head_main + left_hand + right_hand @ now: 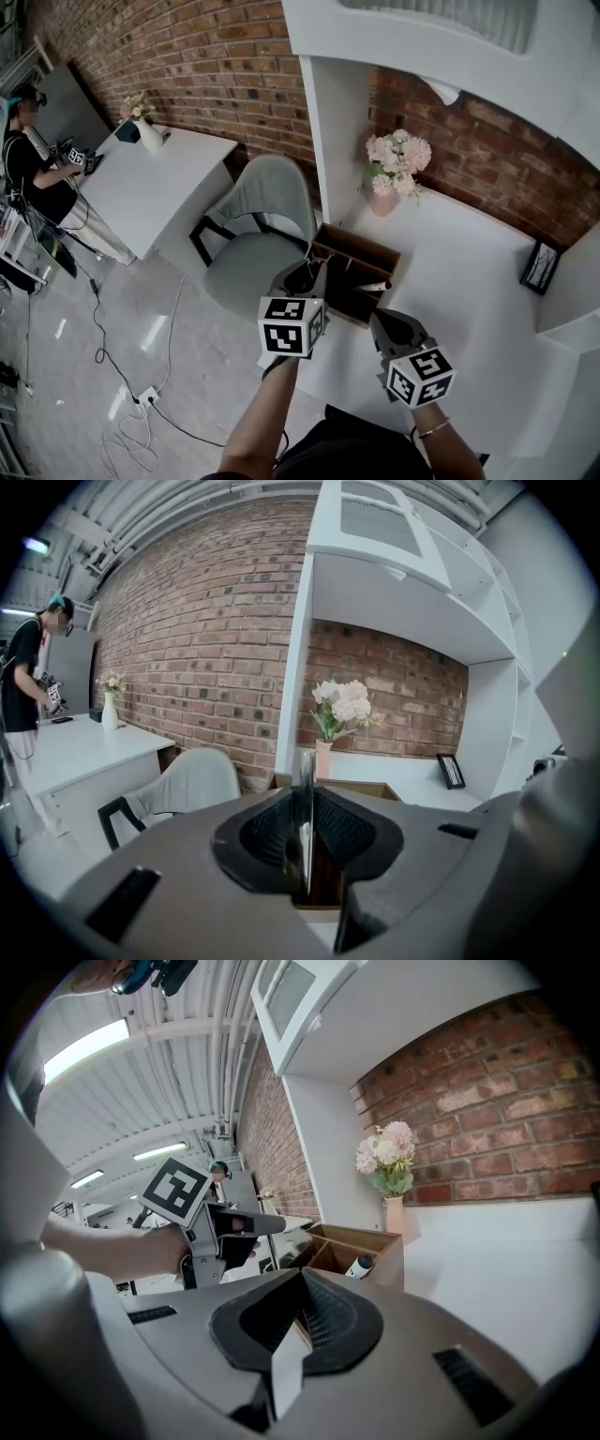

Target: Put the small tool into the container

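The small tool, a thin shiny strip of metal, is pinched edge-on between the jaws of the left gripper. Its long axis runs with the jaws. Its free end pokes past their tips toward 12 o'clock, straight at the wooden container and in line with the pink vase behind.

From above, the left gripper hangs at the container's near-left corner, over the edge of the white desk. The bare left forearm comes up from 6 o'clock. The right gripper sits just beside it at 4 o'clock, its jaws together with nothing I can make out between them. The right wrist wears a bracelet.

The head view hides the tool behind the left gripper's marker cube. Only the right gripper view looks into the container, where a white, dark-tipped object leans in one compartment, and it shows the left gripper side-on, level, nose toward the box.
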### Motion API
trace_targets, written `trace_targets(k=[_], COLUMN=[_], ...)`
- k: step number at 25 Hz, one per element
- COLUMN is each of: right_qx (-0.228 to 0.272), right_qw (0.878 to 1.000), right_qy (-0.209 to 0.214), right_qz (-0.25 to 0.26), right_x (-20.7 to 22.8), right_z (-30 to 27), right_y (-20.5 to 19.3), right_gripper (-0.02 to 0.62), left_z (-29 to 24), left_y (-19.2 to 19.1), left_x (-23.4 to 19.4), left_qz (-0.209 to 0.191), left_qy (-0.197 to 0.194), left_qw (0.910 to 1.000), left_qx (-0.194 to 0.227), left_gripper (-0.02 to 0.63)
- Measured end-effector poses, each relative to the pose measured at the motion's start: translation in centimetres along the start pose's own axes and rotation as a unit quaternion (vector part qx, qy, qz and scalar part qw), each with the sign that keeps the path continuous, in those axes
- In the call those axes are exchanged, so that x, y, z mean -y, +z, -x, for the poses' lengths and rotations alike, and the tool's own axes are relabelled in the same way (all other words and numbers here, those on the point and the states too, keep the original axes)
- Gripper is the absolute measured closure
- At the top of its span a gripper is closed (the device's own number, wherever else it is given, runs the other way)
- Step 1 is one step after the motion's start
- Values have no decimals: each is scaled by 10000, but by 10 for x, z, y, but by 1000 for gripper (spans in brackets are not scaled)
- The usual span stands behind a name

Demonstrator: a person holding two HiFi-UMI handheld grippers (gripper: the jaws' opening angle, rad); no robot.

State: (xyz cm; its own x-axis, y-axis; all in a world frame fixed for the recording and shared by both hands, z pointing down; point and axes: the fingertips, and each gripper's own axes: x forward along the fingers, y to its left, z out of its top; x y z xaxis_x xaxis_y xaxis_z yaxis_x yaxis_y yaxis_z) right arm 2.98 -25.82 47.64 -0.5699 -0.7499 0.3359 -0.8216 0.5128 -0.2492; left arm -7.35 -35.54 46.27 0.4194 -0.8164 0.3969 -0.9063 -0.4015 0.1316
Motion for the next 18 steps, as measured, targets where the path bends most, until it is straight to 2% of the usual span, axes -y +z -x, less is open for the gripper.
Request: trace_targets(k=[11, 18], right_qx=[26, 9], right_qw=[10000, 10000], right_qy=[-5, -6], right_qz=[-23, -35], right_x=[2, 3], right_z=[3, 4], right_y=[0, -2], right_gripper=[591, 591], left_z=[-10, -14], left_y=[-16, -18], left_x=[5, 5], left_qz=[-90, -46], left_qy=[-179, -191], left_qw=[9992, 9992], left_qx=[-354, -362], left_gripper=[528, 528])
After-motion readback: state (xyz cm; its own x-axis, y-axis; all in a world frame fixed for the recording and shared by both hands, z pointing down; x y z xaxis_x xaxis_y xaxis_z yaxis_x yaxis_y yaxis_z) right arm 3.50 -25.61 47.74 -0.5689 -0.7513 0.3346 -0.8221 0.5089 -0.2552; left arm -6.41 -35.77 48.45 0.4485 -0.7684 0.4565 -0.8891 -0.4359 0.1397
